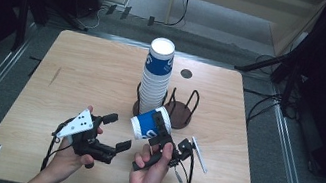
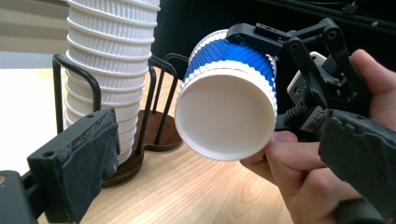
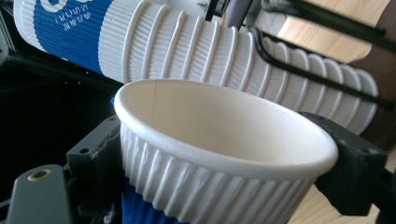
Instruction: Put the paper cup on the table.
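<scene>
Two grippers are in use at the wooden table [image 1: 76,81]. At lower centre of the high view, the right gripper [image 1: 161,126] has its jaws clenched on a single blue-and-white paper cup [image 1: 147,124], one jaw on each side of the ribbed wall just below the rim. That cup is lifted clear of the table and tipped on its side, mouth toward the lower left of the frame. In the right gripper view the cup [image 3: 219,154] sits between the two black jaws, rim uppermost. In the left gripper view the same cup [image 2: 226,116] shows its open mouth at centre frame, with the holding hand [image 2: 299,172] below and to its right.

At lower left of the high view, the left gripper [image 1: 116,131] stands released, jaws spread wide with nothing between them, just beside the cup but apart from it.

Behind the cup, at centre frame, a tall stack of cups [image 1: 156,77] stands upright in a dark wire holder [image 1: 183,110] with a round base.
</scene>
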`<state>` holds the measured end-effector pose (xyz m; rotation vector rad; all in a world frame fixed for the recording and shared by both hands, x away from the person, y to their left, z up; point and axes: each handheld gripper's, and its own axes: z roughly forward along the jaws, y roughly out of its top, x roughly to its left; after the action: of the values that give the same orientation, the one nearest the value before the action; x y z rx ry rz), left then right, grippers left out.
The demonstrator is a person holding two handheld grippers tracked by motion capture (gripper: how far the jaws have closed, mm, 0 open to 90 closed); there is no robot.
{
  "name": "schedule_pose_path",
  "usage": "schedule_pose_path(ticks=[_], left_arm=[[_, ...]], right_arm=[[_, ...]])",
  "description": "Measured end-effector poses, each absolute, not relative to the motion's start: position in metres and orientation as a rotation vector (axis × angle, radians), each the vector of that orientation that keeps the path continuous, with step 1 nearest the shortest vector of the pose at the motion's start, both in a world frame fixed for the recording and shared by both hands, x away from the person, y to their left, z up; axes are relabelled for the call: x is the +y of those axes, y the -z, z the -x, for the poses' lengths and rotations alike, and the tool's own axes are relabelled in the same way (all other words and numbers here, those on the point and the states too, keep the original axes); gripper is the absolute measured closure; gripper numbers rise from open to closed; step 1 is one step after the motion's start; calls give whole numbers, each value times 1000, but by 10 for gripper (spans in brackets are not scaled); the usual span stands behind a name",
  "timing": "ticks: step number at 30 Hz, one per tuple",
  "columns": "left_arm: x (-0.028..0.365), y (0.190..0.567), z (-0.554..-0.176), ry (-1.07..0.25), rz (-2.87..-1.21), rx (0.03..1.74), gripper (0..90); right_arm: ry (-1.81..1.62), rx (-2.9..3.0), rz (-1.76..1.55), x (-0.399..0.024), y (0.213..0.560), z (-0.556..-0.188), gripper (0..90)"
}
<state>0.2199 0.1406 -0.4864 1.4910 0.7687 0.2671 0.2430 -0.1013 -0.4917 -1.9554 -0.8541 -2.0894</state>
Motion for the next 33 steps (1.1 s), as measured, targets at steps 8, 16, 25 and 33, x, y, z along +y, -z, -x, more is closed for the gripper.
schedule_pose_path(ticks=[8,16,25,33], left_arm=[[152,490,-222,-270,-1494,805,0],[161,494,-222,-286,-1486,838,0],[171,498,-223,-312,-1492,866,0],[181,504,-224,-334,-1491,899,0]], right_arm=[[2128,-973,2004,-109,491,-245,193],[2189,-1088,2015,-115,491,-247,195],[2267,-1302,2025,-116,487,-246,195],[2303,-1466,2035,-120,486,-246,196]])
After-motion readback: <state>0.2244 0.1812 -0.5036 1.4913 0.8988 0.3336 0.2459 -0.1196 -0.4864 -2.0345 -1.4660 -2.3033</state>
